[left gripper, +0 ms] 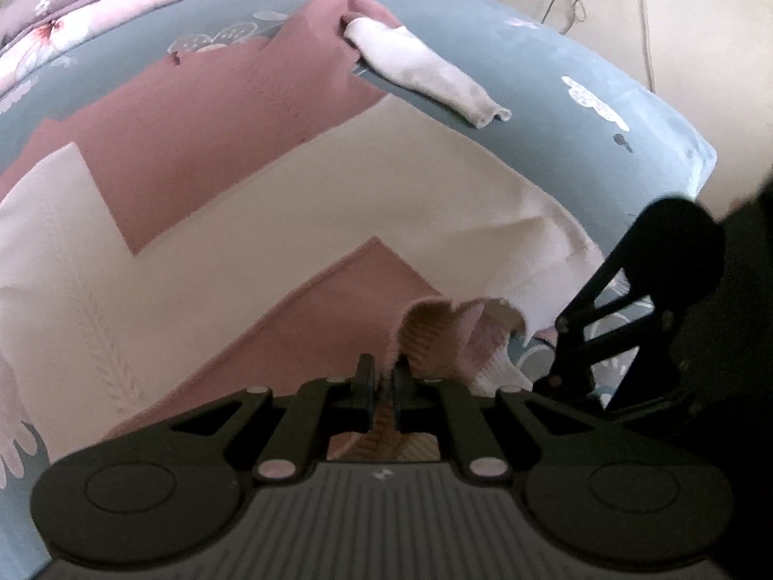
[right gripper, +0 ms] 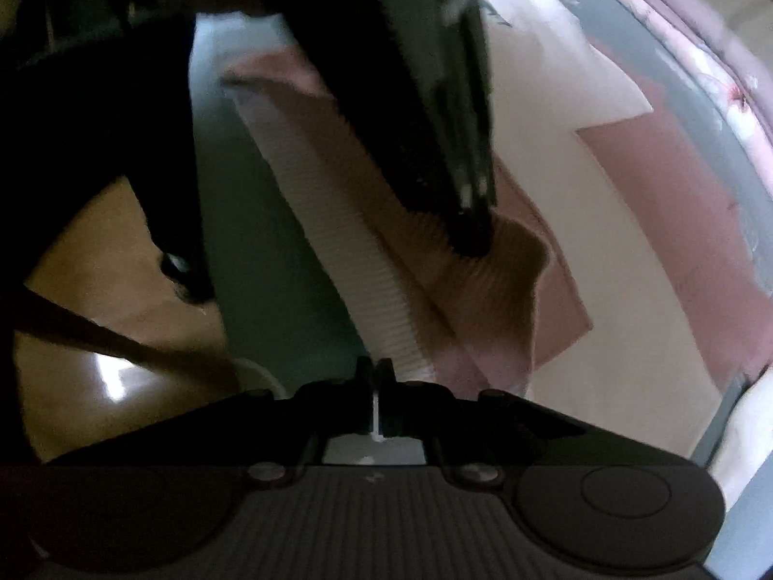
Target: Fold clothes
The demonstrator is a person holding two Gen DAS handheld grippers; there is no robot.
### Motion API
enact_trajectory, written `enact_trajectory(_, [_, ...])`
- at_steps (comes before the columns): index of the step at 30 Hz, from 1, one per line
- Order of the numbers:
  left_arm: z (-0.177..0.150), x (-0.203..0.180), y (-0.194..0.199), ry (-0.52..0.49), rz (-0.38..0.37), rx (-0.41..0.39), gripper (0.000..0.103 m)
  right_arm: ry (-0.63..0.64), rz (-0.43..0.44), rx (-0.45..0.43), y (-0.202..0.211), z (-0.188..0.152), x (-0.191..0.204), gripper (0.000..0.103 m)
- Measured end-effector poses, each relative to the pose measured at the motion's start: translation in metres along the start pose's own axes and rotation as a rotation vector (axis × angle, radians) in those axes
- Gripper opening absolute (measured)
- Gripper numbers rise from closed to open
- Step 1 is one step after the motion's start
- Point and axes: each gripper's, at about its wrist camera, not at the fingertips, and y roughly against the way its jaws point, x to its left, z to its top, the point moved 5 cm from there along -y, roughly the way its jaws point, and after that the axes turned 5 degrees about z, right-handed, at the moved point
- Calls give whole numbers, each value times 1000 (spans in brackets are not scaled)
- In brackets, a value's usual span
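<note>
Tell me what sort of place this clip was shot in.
Most likely a bedroom: the sweater lies spread on a bed with a grey printed sheet, a floral quilt is bunched at its far side, and a glossy floor shows past the bed's edge.

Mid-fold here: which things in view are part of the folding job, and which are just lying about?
In the job:
- pink and cream sweater
- its ribbed hem
- left gripper, shut on the hem
- right gripper, shut on the hem

Lying about:
- bedsheet
- floral quilt
- wall cables
</note>
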Motion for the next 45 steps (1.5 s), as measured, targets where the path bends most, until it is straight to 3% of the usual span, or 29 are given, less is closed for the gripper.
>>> enact_trajectory(5, [-5, -14, 2, -20, -55, 11, 7, -57, 67, -15, 15, 0, -6, 2])
enact_trajectory(8, [-16, -27, -8, -22, -121, 68, 15, -82, 86, -13, 11, -1, -5, 2])
enact_trajectory(12, [-30, -46, -15, -72, -151, 107, 16, -121, 92, 7, 1, -4, 0, 3])
enact_trajectory(15, [-36, -52, -7, -42, -247, 125, 31, -170, 152, 20, 4, -10, 8, 3])
enact_trajectory(16, [-37, -52, -3, -54, -255, 119, 44, -179, 158, 18, 7, -12, 10, 4])
enact_trajectory(21, [-45, -36, 21, -63, -200, 81, 46, -347, 51, -75, 46, -32, -18, 13])
enact_trajectory(24, [-50, -13, 30, -14, -117, 68, 46, -467, -63, -95, 57, -52, -44, 31])
enact_trajectory(25, [-53, -5, 31, 0, -79, 74, 46, -473, -82, -80, 55, -59, -48, 36])
enact_trajectory(28, [-63, 21, 33, 64, 20, 93, 46, -474, -124, -16, 44, -75, -51, 36])
enact_trajectory(32, [-81, 47, 28, 174, 70, 127, 46, -395, -128, 10, 37, -84, -37, 38])
enact_trajectory(34, [-89, 53, 22, 198, 87, 157, 46, -315, -153, 19, 34, -84, -31, 44])
enact_trajectory(37, [-91, 54, 20, 208, 82, 154, 48, -268, -168, 40, 26, -88, -27, 44])
enact_trajectory(39, [-90, 57, 22, 218, 73, 159, 52, -250, -128, 59, 21, -89, -29, 41])
enact_trajectory(41, [-89, 58, 22, 216, 76, 165, 52, -293, -95, 75, 22, -91, -37, 10])
enact_trajectory(45, [-88, 56, 23, 202, 79, 169, 52, -292, -43, 181, 30, -115, -43, 2])
